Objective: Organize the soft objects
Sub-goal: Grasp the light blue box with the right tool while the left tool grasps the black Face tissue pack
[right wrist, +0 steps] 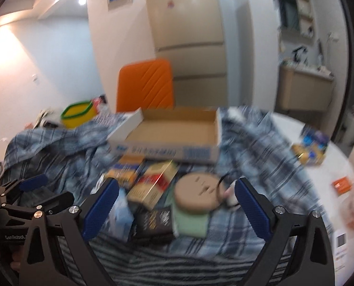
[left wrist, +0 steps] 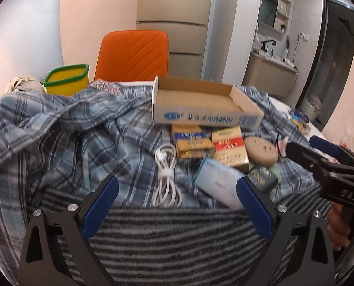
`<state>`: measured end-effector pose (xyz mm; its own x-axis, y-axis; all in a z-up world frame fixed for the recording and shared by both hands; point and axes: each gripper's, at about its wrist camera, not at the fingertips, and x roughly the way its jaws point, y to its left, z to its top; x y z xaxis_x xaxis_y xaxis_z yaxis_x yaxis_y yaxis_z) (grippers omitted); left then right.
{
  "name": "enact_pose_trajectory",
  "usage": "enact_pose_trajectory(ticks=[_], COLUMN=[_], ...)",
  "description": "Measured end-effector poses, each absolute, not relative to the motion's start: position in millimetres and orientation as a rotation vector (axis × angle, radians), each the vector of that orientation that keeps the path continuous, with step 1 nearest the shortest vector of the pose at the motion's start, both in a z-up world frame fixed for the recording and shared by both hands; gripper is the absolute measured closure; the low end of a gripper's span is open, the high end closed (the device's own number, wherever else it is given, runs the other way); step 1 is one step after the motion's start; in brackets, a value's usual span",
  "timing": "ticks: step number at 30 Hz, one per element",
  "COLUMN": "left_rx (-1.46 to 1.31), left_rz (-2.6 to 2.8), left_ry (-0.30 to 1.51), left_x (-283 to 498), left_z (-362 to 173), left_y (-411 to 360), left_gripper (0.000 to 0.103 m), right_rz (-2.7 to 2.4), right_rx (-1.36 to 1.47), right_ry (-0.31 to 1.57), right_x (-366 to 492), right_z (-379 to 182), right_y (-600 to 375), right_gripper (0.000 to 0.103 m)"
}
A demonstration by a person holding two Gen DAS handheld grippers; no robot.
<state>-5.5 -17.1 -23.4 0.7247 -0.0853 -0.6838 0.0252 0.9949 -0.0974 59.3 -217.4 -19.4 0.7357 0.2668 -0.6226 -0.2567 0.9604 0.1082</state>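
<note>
Left gripper jaws wide, empty, above white cable, right gripper jaws wide, empty, over round plush, cardboard box at twelve o'clock, plaid cloth beneath.

Left gripper, black frame, blue ribbed pads, silver screws, matching right gripper

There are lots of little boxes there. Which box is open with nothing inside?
The big white cardboard box with blue print, sitting farthest back on the blue plaid cloth. Its top is open and it looks empty. The small yellow, red and black packs in front are all closed.
</note>
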Motion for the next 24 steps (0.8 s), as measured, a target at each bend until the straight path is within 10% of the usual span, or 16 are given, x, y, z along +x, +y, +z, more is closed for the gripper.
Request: enact_pose_trajectory(ticks=[13,24], left_rx=[-0.091,-0.116], left_rz=[-0.072,-0.065], left_ry=[0.778,0.764], left_x=[-14.8,-15.1], left_z=[-28.7,-24.0], left_y=[-9.7,4.7], left_gripper=[0.005,0.005], right_rz=[0.426,0.589], right_rx=[-0.094,-0.06], right_ry=[0.802,0.931], right_x=[64.1,80.4], right_z=[-42.8,-65.6], right_y=[-177.1,-150.3], right_gripper=[0.014,0.047])
